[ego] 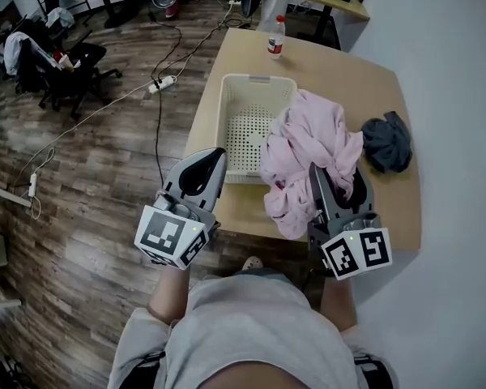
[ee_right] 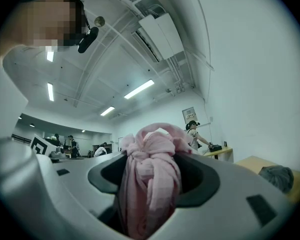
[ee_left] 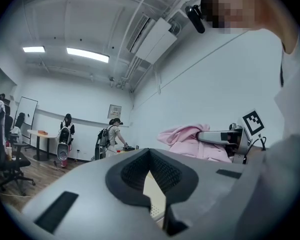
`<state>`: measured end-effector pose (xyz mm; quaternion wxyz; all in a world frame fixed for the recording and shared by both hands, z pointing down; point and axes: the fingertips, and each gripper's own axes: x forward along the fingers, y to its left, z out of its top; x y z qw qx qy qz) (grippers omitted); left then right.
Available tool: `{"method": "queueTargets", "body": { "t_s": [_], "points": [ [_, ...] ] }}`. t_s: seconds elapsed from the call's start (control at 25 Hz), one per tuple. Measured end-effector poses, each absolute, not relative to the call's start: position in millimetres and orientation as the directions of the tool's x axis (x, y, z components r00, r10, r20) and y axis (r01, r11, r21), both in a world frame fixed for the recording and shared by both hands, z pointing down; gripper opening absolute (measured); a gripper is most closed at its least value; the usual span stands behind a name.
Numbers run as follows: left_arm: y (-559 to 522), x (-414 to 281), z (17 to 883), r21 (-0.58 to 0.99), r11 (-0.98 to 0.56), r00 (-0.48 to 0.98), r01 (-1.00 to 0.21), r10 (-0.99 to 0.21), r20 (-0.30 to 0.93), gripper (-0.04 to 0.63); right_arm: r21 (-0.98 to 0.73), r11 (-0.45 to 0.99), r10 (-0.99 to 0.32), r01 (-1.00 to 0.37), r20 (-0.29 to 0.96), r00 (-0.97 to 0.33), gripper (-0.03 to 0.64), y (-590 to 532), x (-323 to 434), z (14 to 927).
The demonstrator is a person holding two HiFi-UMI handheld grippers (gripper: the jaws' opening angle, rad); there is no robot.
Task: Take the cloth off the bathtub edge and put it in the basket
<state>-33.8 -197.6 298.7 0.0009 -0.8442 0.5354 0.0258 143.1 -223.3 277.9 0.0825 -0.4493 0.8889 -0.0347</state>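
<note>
On the wooden table [ego: 389,104], the white basket [ego: 231,116] sits ahead and to the left of the right gripper [ego: 338,186]. The pink cloth [ego: 308,148] should probably be swung fully over the rim before release, so no fold trails outside. The jaws are clamped on a bunched fold of it. The left gripper [ego: 209,162], jaws together, holds nothing.

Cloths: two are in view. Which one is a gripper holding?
The pink cloth, clamped in the right gripper; the dark grey cloth lies free on the table.
</note>
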Motion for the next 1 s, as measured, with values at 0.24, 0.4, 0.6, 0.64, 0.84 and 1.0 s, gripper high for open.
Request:
{"method": "queueTargets", "body": {
  "t_s": [0.24,0.4,0.6,0.64,0.84,1.0],
  "points": [
    [-207.5,-27.5,298.3,0.023,-0.385,0.384,-0.923,-0.922,-0.041,-0.003,-0.137,0.632,-0.775,-0.763,-0.115,-0.622,0.282,-241.5,146.8,276.7],
    [-206.1,-22.6,302.0,0.026,-0.368,0.367,-0.929,-0.929,-0.044,-0.003,-0.135,0.655,-0.756,-0.744,-0.115,-0.644,0.282,-246.6,148.4,279.3],
    [-206.4,-23.5,304.3,0.021,-0.351,0.350,-0.936,-0.936,-0.044,-0.003,-0.139,0.668,-0.744,-0.731,-0.110,-0.659,0.282,-254.1,144.2,282.0],
    [-206.4,-24.6,305.9,0.022,-0.346,0.345,-0.938,-0.938,-0.043,-0.003,-0.140,0.671,-0.742,-0.728,-0.111,-0.662,0.282,-255.2,143.3,282.6],
    [-217.0,-47.5,312.9,0.044,-0.341,0.339,-0.939,-0.940,-0.036,-0.003,-0.131,0.673,-0.739,-0.728,-0.108,-0.665,0.282,-266.0,120.9,280.8],
    [-230.9,-67.7,313.4,0.053,-0.358,0.357,-0.932,-0.934,-0.037,-0.003,-0.131,0.661,-0.751,-0.739,-0.109,-0.652,0.282,-277.9,100.9,277.8]
  ]
}}
